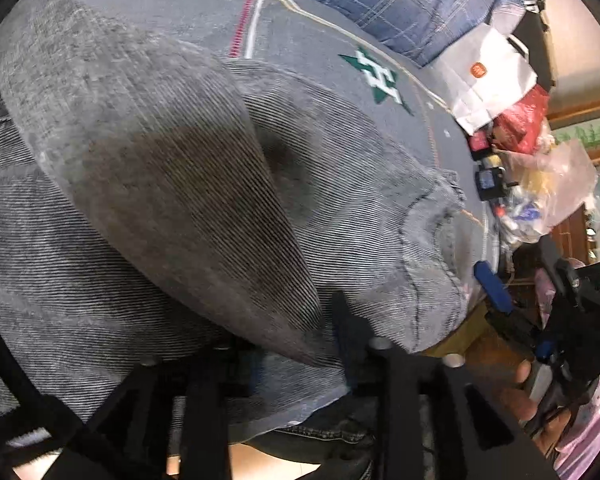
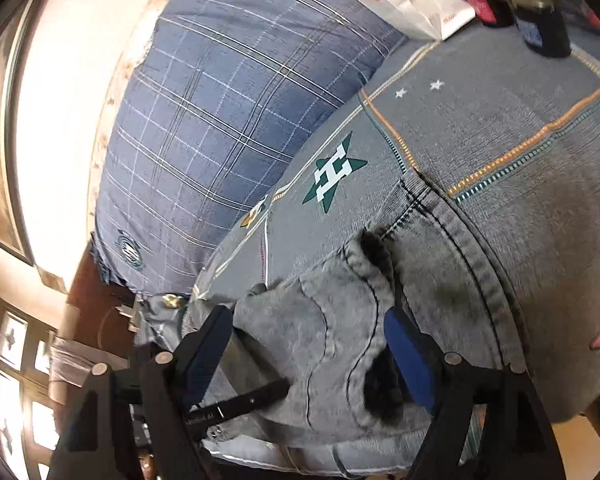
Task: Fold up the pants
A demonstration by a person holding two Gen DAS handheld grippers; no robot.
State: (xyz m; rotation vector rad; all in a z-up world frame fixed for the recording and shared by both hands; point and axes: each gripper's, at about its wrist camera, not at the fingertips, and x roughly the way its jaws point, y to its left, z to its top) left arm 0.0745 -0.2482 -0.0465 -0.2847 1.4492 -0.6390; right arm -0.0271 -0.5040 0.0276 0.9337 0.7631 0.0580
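Observation:
Grey denim pants (image 1: 172, 184) lie on a grey bedspread (image 1: 204, 20) and fill the left wrist view. My left gripper (image 1: 296, 356) is shut on a lifted fold of the pants; its fingertips are hidden under the cloth. In the right wrist view the pants (image 2: 460, 264) show stitched seams, with a bunched part between the blue pads (image 2: 408, 356). My right gripper (image 2: 312, 348) stands with its jaws apart around that bunch, and the cloth fills the gap. The right gripper also shows in the left wrist view (image 1: 496, 292) at the pants' edge.
A blue plaid pillow (image 2: 220, 120) lies at the head of the bed. A white paper bag (image 1: 488, 76), a red bag (image 1: 524, 120), clear plastic bags and small boxes (image 1: 488, 176) crowd the bed's far side. The bedspread (image 2: 480, 100) has green star emblems.

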